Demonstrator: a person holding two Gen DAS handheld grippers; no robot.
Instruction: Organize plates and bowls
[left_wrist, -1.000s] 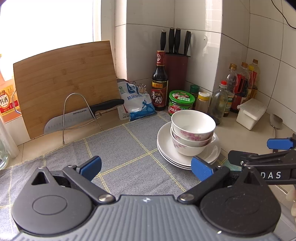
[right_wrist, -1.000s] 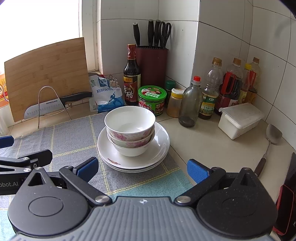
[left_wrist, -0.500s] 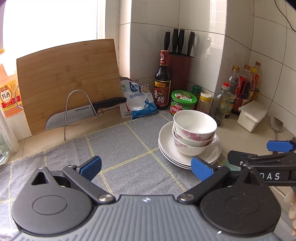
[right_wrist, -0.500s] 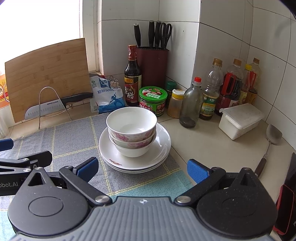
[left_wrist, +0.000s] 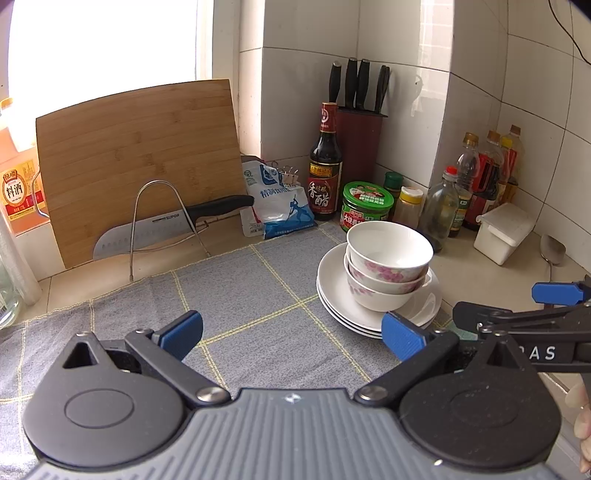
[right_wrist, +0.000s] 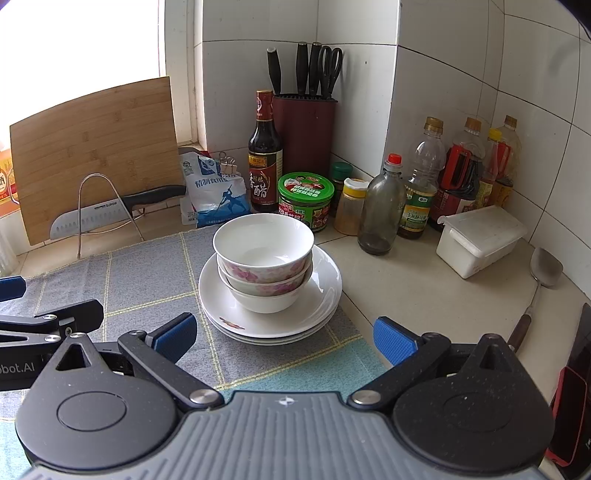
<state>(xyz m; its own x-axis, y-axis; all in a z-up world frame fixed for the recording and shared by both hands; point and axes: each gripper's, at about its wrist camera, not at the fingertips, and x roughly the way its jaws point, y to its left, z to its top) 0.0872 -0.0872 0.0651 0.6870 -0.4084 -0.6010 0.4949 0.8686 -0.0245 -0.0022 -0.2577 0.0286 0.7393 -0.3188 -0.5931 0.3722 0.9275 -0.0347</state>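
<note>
Nested bowls (right_wrist: 263, 271) stand in a stack on a pile of white plates (right_wrist: 317, 314), near the right edge of the grey checked cloth (left_wrist: 236, 295) on the worktop (right_wrist: 413, 291). The left tongs (left_wrist: 291, 334) and the right tongs (right_wrist: 282, 338) both stand wide apart with nothing between their blue pads, short of the pile and apart from it.

Stage: bowls stacked in bowls and plates on plates is how an organized set would lie; the same scene also fits a pile waiting to be sorted or carried elsewhere, and the frames do not settle which.

Handling note: any grasp on this pile is best taken on one rim at a time. Glazed ware is likely to be slippery, and the bowls sit off-centre toward the back of the plates, so a nudge may tip the stack.

Views: the right wrist camera looks almost straight onto the pile and shows a flower mark on the top plate's near rim, a spatula (right_wrist: 541, 275) and a white lidded box (right_wrist: 480, 240). The left wrist camera shows more of the cloth, the cutting board (left_wrist: 136, 162), a knife (left_wrist: 166, 225) in its wire rack, and part of a hand (left_wrist: 583, 424) at the right edge.
</note>
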